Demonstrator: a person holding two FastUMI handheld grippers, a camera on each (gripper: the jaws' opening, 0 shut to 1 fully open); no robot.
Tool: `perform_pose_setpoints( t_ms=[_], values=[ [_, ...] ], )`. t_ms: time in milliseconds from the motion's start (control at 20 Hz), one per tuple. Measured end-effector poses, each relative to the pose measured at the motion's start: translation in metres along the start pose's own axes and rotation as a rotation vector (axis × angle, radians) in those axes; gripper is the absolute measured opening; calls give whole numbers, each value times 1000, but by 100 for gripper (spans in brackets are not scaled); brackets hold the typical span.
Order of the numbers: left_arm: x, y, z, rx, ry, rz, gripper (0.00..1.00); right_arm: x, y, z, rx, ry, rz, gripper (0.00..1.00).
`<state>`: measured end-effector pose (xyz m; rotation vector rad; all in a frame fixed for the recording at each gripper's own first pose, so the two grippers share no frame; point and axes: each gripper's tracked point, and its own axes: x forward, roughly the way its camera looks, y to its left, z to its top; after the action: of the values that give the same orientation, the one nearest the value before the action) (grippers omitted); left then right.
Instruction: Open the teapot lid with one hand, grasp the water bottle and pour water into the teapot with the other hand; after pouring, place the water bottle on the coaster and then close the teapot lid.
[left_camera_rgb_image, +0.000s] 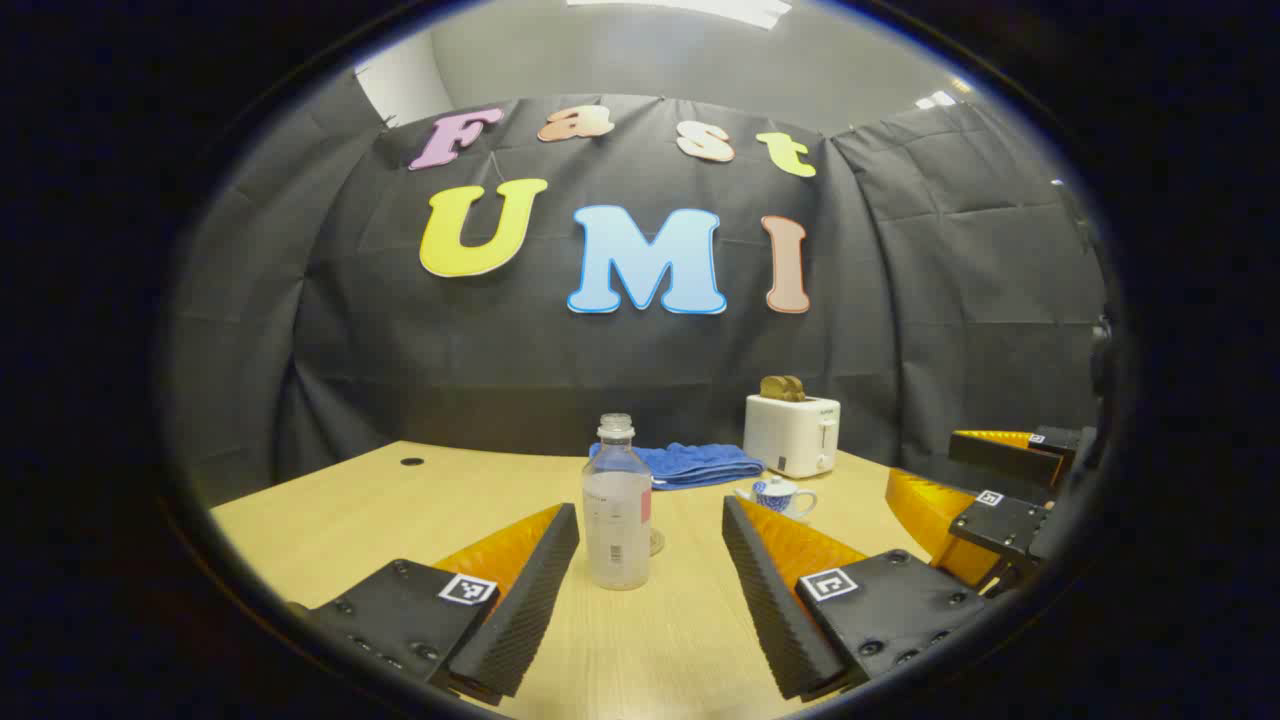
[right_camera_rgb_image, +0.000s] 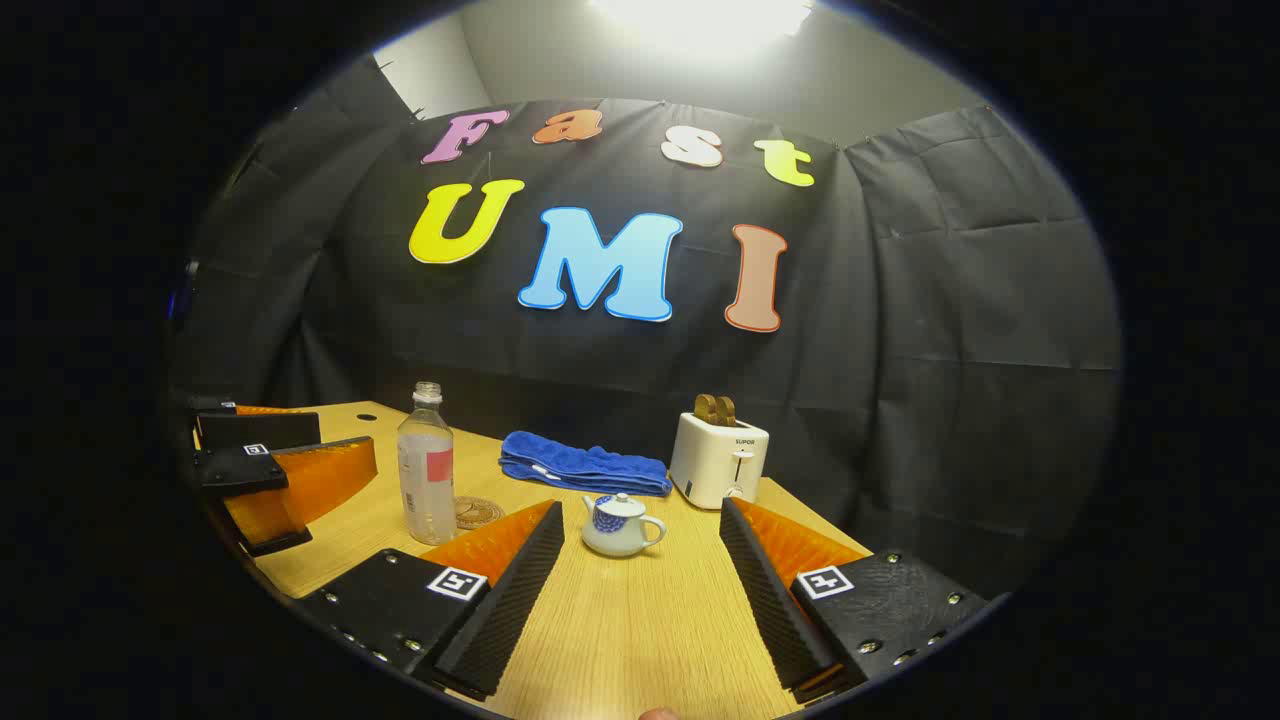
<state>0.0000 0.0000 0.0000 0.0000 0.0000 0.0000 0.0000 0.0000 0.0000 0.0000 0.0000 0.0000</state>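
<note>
Left gripper view: we find the left gripper (left_camera_rgb_image: 650, 560) spread wide and lined up on the upright, uncapped water bottle (left_camera_rgb_image: 617, 515), which stands between its fingers but untouched, suggesting this hand will pour. Right gripper view: we note the right gripper (right_camera_rgb_image: 640, 565) likewise spread, facing the lidded teapot (right_camera_rgb_image: 620, 525), with the coaster (right_camera_rgb_image: 480, 512) just beside the bottle on the table (right_camera_rgb_image: 620, 640).
</note>
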Motion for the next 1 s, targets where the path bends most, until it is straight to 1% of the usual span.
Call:
perform_pose_setpoints(
  t_ms=[200,600,800,900,1000],
  values=[
    [-1,-1,-4,-11,13,-11,100,-1,0,2,0,-9,-4,97],
    [-3,5,-6,-6,16,4,100,1,6,1,9,-5,9,97],
    [0,7,-6,-11,21,8,100,6,13,4,28,-7,42,97],
    [4,9,-7,-10,28,11,100,12,15,7,56,-6,62,97],
    [9,9,-7,-11,32,8,100,21,14,10,84,-12,64,97]
  ],
)
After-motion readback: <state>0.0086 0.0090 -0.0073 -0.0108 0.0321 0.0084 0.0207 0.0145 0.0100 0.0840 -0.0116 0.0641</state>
